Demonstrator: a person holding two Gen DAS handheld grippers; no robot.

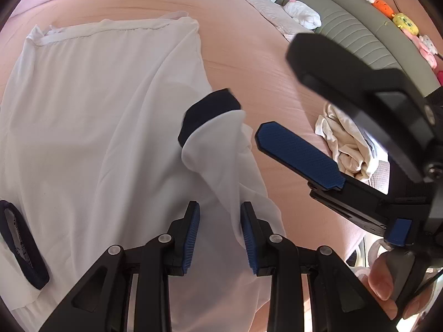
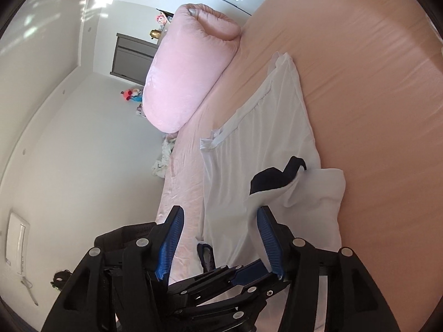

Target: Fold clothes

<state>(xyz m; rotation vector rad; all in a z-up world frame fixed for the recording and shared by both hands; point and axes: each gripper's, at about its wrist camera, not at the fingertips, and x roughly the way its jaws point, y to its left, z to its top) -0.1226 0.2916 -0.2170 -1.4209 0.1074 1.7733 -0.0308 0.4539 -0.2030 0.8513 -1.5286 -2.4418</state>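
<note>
the left gripper [image 1: 220,217] sits low over a white garment [image 1: 91,116], its blue-padded jaws apart, with a raised fold of the thin cloth running up between them; whether the pads touch the cloth cannot be told. a thumb [image 1: 380,276] shows at the lower right of the left view, on the handle of the right gripper [image 1: 290,91], which comes in from that side with its jaws wide apart – one blue pad faces up, the other finger looms dark above it, and nothing lies between them.

in the right view the right gripper's pads are likewise spread, hanging over the near end of the garment, and the left gripper's black linkage crosses below them.

the garment lies spread on a peach bed sheet [image 1: 249,41], reaching away from both cameras. just beyond the left gripper a sleeve [image 1: 221,144] is folded back onto the body of the garment, its dark navy cuff [image 1: 207,113] standing up. the other navy cuff [image 1: 22,240] lies flat at the near left edge in the left view. the far end of the garment shows a gathered white band [image 1: 110,31].

to the right, apart from the garment, a crumpled cream cloth [image 1: 346,144] sits on the sheet. farther off a rolled pink duvet [image 2: 188,74] rests at the bed's edge – beyond that, white walls and a few small toys [image 1: 401,19].
</note>
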